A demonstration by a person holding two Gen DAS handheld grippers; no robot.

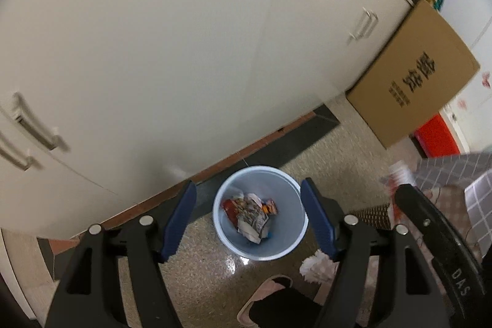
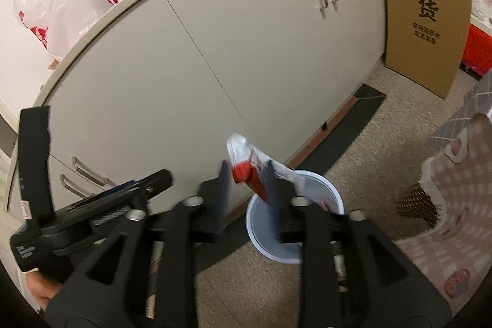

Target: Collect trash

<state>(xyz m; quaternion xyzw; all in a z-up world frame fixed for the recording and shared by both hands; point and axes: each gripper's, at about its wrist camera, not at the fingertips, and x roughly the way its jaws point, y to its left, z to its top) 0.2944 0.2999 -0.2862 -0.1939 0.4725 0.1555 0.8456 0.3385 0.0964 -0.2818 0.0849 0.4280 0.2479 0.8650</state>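
Bin [image 1: 233, 245] stood by cabinet [image 1: 184, 51], litter already inside. Left gripper [image 1: 247, 223] gaped wide, empty, above it. Right gripper [image 2: 247, 185] pinched wrapper [image 2: 249, 165] beyond bin's near rim; early release could miss.

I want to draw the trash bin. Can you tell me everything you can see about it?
The bin is a small round bucket, pale blue-white, and looks like smooth plastic. It stands upright and open on the speckled floor, close to the cream cabinet. Crumpled wrappers lie at its bottom. The left hand-held gripper hangs open above it. The right hand-held gripper holds a red and white wrapper above its rim.
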